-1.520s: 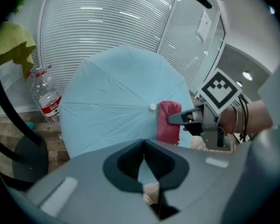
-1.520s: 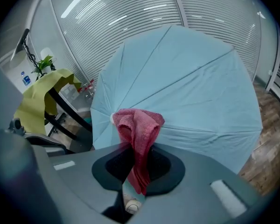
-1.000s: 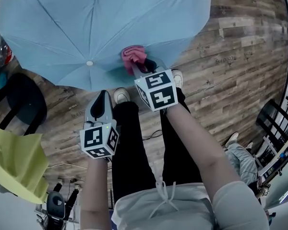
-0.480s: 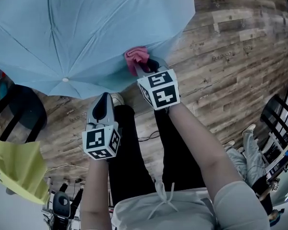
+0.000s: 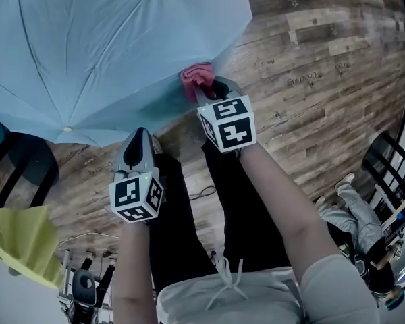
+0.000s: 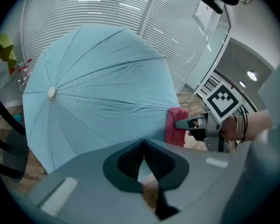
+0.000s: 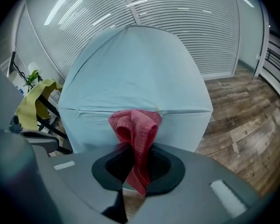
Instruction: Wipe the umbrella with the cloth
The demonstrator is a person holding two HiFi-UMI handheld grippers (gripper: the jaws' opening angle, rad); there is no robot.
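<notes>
An open light blue umbrella (image 5: 101, 46) lies on its side on the wood floor, its tip (image 5: 67, 128) toward the lower left in the head view. My right gripper (image 5: 204, 90) is shut on a pink-red cloth (image 5: 196, 78), which touches the canopy near its rim. In the right gripper view the cloth (image 7: 136, 127) hangs folded between the jaws in front of the umbrella (image 7: 135, 73). My left gripper (image 5: 139, 135) is shut and holds nothing, just short of the canopy's lower edge. Its own view shows the umbrella (image 6: 98, 87), the cloth (image 6: 176, 125) and the right gripper (image 6: 196, 125).
A black chair (image 5: 20, 160) stands at the left beside the umbrella, with a yellow-green cloth (image 5: 20, 245) below it. Wood floor (image 5: 310, 79) stretches to the right. A black rack (image 5: 391, 167) and another person (image 5: 354, 211) are at the right edge. Window blinds (image 7: 177, 22) are behind the umbrella.
In the head view the umbrella has slid left and down; its tip is now further left. The right gripper and cloth now sit nearer the canopy's right rim. The left gripper has barely moved.
</notes>
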